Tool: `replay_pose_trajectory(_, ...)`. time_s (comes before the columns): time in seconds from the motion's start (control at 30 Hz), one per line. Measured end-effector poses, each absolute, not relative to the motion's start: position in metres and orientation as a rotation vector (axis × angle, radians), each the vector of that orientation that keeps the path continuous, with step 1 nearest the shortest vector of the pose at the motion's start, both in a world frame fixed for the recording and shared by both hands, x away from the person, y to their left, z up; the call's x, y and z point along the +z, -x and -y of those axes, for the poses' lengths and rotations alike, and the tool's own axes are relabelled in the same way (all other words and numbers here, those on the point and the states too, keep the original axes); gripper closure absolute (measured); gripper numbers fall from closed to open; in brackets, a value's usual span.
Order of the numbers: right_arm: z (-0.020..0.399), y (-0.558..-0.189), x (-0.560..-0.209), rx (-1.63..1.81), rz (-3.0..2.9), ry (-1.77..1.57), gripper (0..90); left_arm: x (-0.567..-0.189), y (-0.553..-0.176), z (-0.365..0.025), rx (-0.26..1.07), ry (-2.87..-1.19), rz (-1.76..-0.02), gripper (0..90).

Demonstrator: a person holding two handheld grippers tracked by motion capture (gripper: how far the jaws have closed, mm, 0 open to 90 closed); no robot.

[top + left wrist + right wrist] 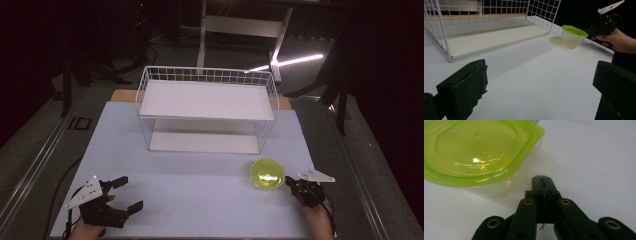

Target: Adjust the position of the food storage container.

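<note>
A clear tub with a yellow-green lid stands on the white table at the front right. My right gripper is shut with nothing in it, its tip right beside the tub's right side. In the right gripper view the shut jaws end just short of the tub; I cannot tell whether they touch. My left gripper rests open at the front left, empty. Its view looks between the jaws across bare table to the tub and the right gripper.
A white wire rack stands at the back middle of the table, with a white board on its upper level and another at the bottom. Its open front faces me. Dark floor and a stand's legs lie beyond the table.
</note>
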State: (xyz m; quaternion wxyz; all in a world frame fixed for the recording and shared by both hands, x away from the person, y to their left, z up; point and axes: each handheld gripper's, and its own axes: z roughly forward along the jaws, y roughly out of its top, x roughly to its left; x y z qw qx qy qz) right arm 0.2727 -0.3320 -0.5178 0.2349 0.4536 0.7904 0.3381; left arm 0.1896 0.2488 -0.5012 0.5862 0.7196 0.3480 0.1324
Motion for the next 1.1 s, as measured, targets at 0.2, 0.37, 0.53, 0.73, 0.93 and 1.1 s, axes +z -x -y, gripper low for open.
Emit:
replay_pose_trajectory(0.2,0.322,-0.276,-0.522,0.935,-2.221,-1.236,90.0,-0.501,-0.19,-0.249,0.308,-1.674,-0.812,0.4)
replay_pose_trajectory(0.37,0.316,-0.279,-0.522,0.942,-2.243,-1.238,90.0,-0.502,-0.19,-0.248,0.304,-1.675,-0.812,0.4)
replay_pose_trajectory(0.53,0.304,-0.282,-0.523,0.96,-2.275,-1.223,90.0,-0.502,-0.19,-0.249,0.304,-1.675,-0.813,0.4)
replay_pose_trajectory(0.73,0.282,-0.286,-0.523,0.957,-2.329,-1.176,90.0,-0.502,-0.19,-0.248,0.304,-1.68,-0.812,0.4)
replay_pose_trajectory(0.93,0.264,-0.29,-0.523,0.967,-2.362,-1.14,90.0,-0.502,-0.19,-0.248,0.3,-1.678,-0.812,0.4)
replay_pose_trajectory(1.1,0.245,-0.297,-0.522,0.978,-2.388,-1.119,90.0,-0.502,-0.19,-0.248,0.3,-1.681,-0.808,0.4)
